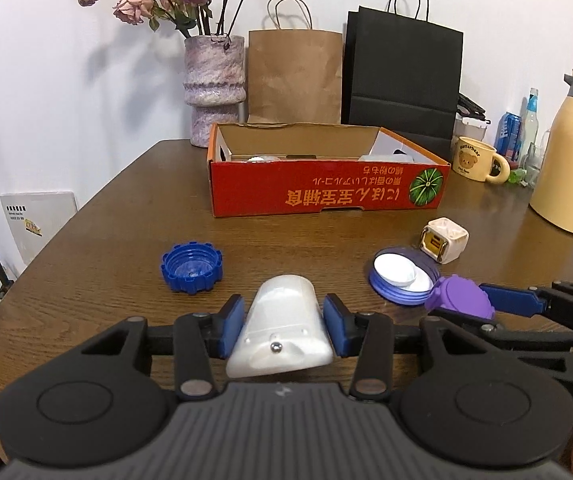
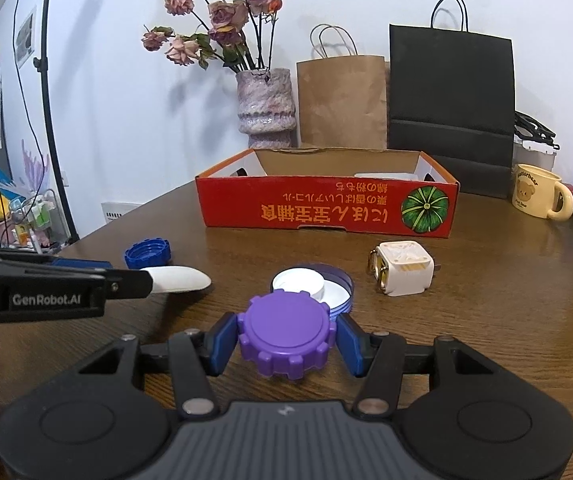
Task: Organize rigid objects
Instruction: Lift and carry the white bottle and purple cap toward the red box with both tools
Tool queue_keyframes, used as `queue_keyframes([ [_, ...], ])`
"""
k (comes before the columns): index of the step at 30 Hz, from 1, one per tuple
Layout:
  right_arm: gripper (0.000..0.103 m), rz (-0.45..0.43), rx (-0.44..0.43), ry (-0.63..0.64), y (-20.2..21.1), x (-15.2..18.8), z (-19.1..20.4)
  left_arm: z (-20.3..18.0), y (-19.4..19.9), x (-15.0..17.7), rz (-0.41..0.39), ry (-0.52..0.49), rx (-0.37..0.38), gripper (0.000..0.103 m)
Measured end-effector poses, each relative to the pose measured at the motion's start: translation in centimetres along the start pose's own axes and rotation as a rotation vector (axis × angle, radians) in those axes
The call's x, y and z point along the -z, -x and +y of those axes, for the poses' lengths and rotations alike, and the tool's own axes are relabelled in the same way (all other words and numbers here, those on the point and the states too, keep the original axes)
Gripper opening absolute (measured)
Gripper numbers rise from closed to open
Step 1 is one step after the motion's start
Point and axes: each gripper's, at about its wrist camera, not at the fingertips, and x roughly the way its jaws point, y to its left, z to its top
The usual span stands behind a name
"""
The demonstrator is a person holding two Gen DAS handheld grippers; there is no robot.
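Left wrist view: left gripper (image 1: pixel 282 326) clamped on white oblong piece (image 1: pixel 280 326), long axis pointing toward red box (image 1: pixel 326 192) straight ahead.

Right wrist view: right gripper (image 2: pixel 286 340) clamped on purple cap (image 2: pixel 286 336), red box ahead, beyond white lid (image 2: pixel 298 282).

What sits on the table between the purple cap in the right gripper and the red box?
In the right wrist view, a round blue lid holding a white cap lies between the purple cap and the red box.
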Motion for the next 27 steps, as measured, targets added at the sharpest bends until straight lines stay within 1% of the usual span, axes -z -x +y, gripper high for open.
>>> queue_keyframes([
  [3,0.053,-0.001,-0.003,-0.001,0.1,0.0,0.0,0.0,-0.2,0.2,0.021,-0.001,-0.010,0.044],
  [7,0.053,-0.003,-0.003,-0.008,0.2,0.0,-0.3,0.4,-1.5,1.4,0.100,0.007,-0.020,0.043],
  [8,0.053,-0.004,-0.004,-0.009,0.2,0.1,-0.3,0.5,-1.7,1.8,0.108,0.005,-0.025,0.043],
  [9,0.053,-0.005,-0.005,-0.010,0.2,0.1,-0.3,0.3,-1.5,2.0,0.094,-0.008,-0.030,0.043],
  [16,0.053,-0.008,-0.014,-0.012,0.3,0.2,-0.3,-0.7,-1.7,2.3,0.101,-0.071,-0.064,0.044],
  [18,0.053,-0.009,-0.015,-0.014,0.3,0.2,-0.4,-0.9,-2.1,2.3,0.117,-0.079,-0.076,0.046],
  [19,0.053,-0.010,-0.017,-0.015,0.3,0.2,-0.4,-1.0,-2.3,2.3,0.126,-0.084,-0.084,0.049],
  [20,0.053,-0.010,-0.020,-0.016,0.3,0.2,-0.5,-1.0,-2.6,2.2,0.127,-0.085,-0.097,0.057],
  [22,0.053,-0.012,-0.023,-0.019,0.4,0.3,-0.5,-1.2,-2.8,2.2,0.126,-0.092,-0.112,0.060],
  [23,0.053,-0.013,-0.024,-0.022,0.5,0.3,-0.6,-1.1,-2.8,2.1,0.129,-0.085,-0.104,0.059],
  [24,0.053,-0.013,-0.026,-0.025,0.5,0.3,-0.7,-0.9,-2.9,2.1,0.132,-0.071,-0.088,0.054],
  [25,0.053,-0.013,-0.028,-0.027,0.4,0.3,-0.7,-0.6,-2.8,2.1,0.137,-0.048,-0.062,0.046],
  [27,0.053,-0.015,-0.030,-0.030,0.5,0.3,-0.7,-0.4,-2.7,2.0,0.134,-0.032,-0.052,0.046],
])
